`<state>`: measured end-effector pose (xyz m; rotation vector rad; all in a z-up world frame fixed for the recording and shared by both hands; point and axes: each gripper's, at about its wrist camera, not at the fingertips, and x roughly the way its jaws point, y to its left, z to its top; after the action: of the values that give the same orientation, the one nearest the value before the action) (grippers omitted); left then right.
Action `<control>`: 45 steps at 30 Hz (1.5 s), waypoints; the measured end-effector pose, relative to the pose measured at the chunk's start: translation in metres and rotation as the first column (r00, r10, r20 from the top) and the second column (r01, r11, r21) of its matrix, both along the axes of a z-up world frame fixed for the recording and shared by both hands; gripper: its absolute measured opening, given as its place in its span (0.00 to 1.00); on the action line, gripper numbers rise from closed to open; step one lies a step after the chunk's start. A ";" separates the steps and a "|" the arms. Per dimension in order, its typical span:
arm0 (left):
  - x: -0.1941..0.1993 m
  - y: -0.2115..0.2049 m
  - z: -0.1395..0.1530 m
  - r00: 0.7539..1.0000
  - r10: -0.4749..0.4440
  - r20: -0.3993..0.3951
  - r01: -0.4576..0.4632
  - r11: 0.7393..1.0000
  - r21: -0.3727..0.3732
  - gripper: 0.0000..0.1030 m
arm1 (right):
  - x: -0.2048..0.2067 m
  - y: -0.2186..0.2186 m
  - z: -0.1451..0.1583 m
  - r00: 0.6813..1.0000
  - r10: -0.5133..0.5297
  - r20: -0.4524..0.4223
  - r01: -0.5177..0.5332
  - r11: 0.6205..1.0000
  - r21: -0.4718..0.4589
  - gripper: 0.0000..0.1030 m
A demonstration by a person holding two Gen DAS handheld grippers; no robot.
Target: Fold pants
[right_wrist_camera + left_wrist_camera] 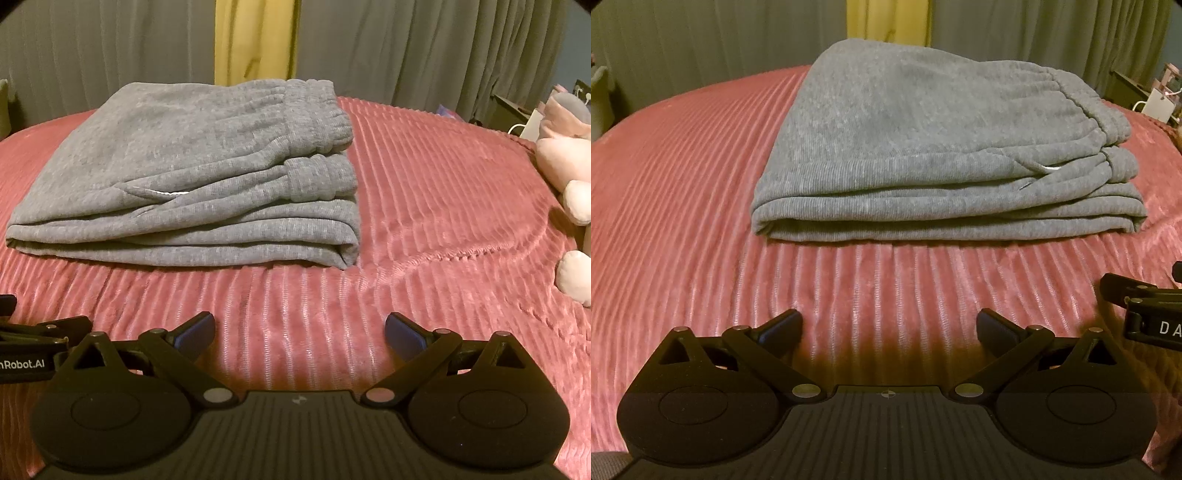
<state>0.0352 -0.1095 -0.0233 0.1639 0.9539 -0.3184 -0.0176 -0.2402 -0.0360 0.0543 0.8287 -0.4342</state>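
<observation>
Folded grey pants [923,155] lie on my pink ribbed bedspread [683,221], both hand-held grippers empty in front of them.

The bedspread fills the middle of both views; grey curtains [424,48] hang across the top, with a yellow strip [255,40] between them at upper centre. In the right wrist view a pink plush toy [569,173] sits at the right edge of the bed. The pants are stacked in several layers, waistband toward the right, at centre in the left view and at centre-left in the right view. My left hand-held gripper [889,326] sits at the bottom of its frame, jaws spread wide, holding nothing, over bare bedspread well short of the pants. My right hand-held gripper [300,328] is likewise wide open and empty, apart from the pants.
</observation>
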 end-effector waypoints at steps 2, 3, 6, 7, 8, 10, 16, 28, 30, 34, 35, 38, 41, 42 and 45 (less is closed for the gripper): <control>0.000 0.001 0.001 1.000 0.002 0.000 -0.002 1.000 -0.005 1.00 | 0.000 0.000 0.000 1.000 0.001 0.002 -0.001 1.000 0.000 0.96; 0.000 0.001 0.002 1.000 0.003 0.000 -0.003 1.000 -0.009 1.00 | 0.000 0.001 0.000 1.000 0.001 0.003 -0.001 1.000 -0.002 0.96; -0.001 0.002 0.003 1.000 0.009 0.000 -0.009 1.000 -0.021 1.00 | 0.000 0.002 -0.001 1.000 0.000 -0.002 0.000 1.000 -0.006 0.96; -0.001 0.003 0.004 1.000 0.011 -0.001 -0.011 1.000 -0.024 1.00 | 0.000 0.002 -0.001 1.000 0.000 -0.003 0.000 1.000 -0.007 0.96; -0.001 0.003 0.004 1.000 0.013 -0.001 -0.013 1.000 -0.026 1.00 | 0.000 0.002 -0.001 1.000 0.000 -0.003 0.000 1.000 -0.009 0.96; -0.001 0.004 0.005 1.000 0.014 -0.002 -0.014 0.999 -0.029 1.00 | 0.000 0.002 -0.001 1.000 0.000 -0.004 0.000 1.000 -0.008 0.96; -0.002 0.005 0.006 1.000 0.015 0.002 -0.015 0.999 -0.033 1.00 | 0.000 0.002 -0.001 1.000 -0.004 -0.005 0.003 1.000 -0.011 0.96; -0.003 0.005 0.007 1.000 0.015 0.006 -0.014 1.000 -0.025 1.00 | 0.000 0.002 -0.002 1.000 -0.003 -0.009 0.003 1.000 -0.007 0.96; -0.003 0.005 0.007 1.000 0.012 0.007 -0.012 1.000 -0.022 1.00 | 0.000 0.002 -0.002 1.000 -0.003 -0.009 0.003 1.000 -0.007 0.96; -0.003 0.005 0.007 1.000 0.009 0.008 -0.009 1.000 -0.017 1.00 | 0.000 0.002 -0.002 1.000 -0.004 -0.010 0.004 1.000 -0.006 0.96; -0.003 0.005 0.007 1.000 0.008 0.009 -0.007 1.000 -0.017 1.00 | 0.000 0.002 -0.002 1.000 -0.004 -0.009 0.004 1.000 -0.006 0.96; -0.002 0.005 0.007 1.000 0.007 0.011 -0.007 1.000 -0.016 1.00 | 0.000 0.002 -0.003 1.000 -0.003 -0.010 0.003 1.000 -0.003 0.96; -0.003 0.005 0.007 1.000 0.008 0.015 -0.007 1.000 -0.012 1.00 | 0.001 0.002 -0.003 1.000 0.000 -0.012 0.000 1.000 -0.005 0.96; -0.003 0.005 0.007 1.000 0.007 0.016 -0.007 1.000 -0.011 1.00 | 0.001 0.002 -0.003 1.000 0.001 -0.013 -0.001 1.000 -0.005 0.96; -0.003 0.005 0.007 1.000 0.004 0.016 -0.004 1.000 -0.011 1.00 | 0.001 0.002 -0.003 1.000 0.002 -0.013 -0.002 1.000 -0.005 0.96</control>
<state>0.0321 -0.1041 -0.0167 0.1538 0.9360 -0.3179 -0.0169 -0.2379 -0.0392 0.0456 0.8407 -0.4351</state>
